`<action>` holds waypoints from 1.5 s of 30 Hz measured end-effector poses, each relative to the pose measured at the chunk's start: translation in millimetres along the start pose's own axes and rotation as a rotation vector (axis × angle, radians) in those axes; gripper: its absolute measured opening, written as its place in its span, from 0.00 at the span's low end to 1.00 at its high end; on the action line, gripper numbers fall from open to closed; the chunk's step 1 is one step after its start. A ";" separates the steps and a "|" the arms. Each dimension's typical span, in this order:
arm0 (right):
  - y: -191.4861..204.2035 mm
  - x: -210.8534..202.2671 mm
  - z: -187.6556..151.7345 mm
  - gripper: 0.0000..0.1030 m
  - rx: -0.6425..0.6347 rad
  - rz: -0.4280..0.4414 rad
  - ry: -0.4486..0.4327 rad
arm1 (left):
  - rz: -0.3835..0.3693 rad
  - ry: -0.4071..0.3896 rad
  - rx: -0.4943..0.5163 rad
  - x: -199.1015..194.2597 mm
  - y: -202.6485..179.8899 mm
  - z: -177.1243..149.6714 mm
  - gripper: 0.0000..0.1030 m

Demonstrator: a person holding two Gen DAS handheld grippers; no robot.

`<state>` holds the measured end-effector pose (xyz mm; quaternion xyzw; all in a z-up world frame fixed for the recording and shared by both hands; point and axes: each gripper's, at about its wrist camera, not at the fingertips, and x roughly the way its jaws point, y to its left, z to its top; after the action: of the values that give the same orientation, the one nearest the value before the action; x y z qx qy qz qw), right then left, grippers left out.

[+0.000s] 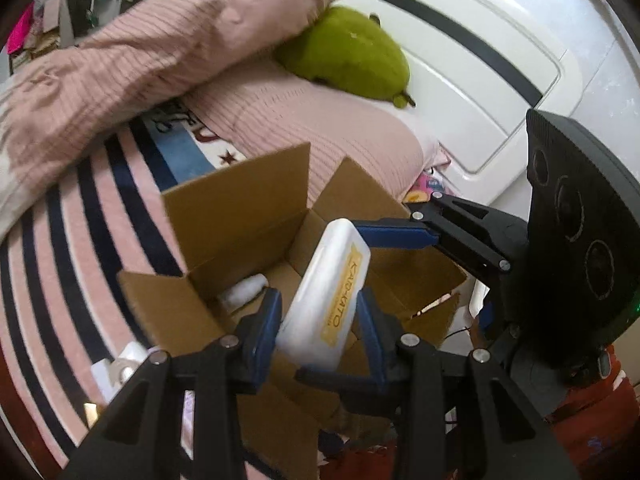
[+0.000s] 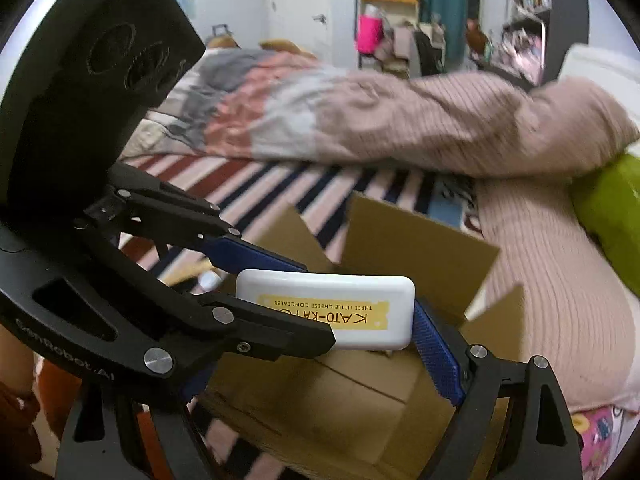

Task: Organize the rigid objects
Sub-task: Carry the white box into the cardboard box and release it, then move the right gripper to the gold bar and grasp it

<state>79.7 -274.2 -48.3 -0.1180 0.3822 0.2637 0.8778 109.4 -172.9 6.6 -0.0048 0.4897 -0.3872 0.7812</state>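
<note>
A white rectangular case with a yellow "KATO-KATO" label (image 1: 326, 292) is held above an open cardboard box (image 1: 240, 208) on the striped bed. My left gripper (image 1: 318, 316) has its blue pads on both long sides of the case. My right gripper (image 2: 304, 320) reaches in from the right and touches the case's far end (image 2: 332, 312); its blue finger (image 1: 394, 234) lies against the case top. Whether the right gripper clamps it I cannot tell. A white object (image 1: 244, 290) lies inside the box.
A pink ribbed duvet (image 1: 132, 60) and a green plush toy (image 1: 352, 52) lie behind the box. A white headboard (image 1: 480, 60) stands at the right. Small white items (image 1: 120, 364) lie on the striped blanket left of the box. Cluttered shelves (image 2: 400, 32) stand far back.
</note>
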 end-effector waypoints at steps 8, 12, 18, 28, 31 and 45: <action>-13.1 18.3 -15.2 0.84 0.010 -0.045 0.106 | 0.126 -0.028 -0.038 -6.2 7.8 1.0 0.62; -6.9 11.4 -14.6 0.84 0.012 -0.026 0.084 | 0.175 -0.114 -0.065 -45.0 18.5 -15.4 0.68; 32.0 -2.4 -2.5 0.84 -0.040 0.016 -0.012 | 0.376 -0.265 -0.159 -109.5 43.7 -63.7 0.76; 158.4 41.0 12.4 0.84 -0.251 0.241 0.007 | 0.643 -0.289 -0.408 -141.1 129.6 -178.9 0.81; 180.4 74.0 8.6 0.84 -0.260 0.288 0.066 | 0.637 -0.277 -0.475 -140.7 155.2 -201.0 0.81; 197.5 219.5 2.5 0.73 0.104 0.294 0.299 | 0.606 -0.301 -0.509 -149.9 194.7 -248.7 0.81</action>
<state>96.8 -26.9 -208.7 -0.0535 0.5343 0.3483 0.7683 2.0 147.3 -83.9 -0.1099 0.4296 -0.0019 0.8963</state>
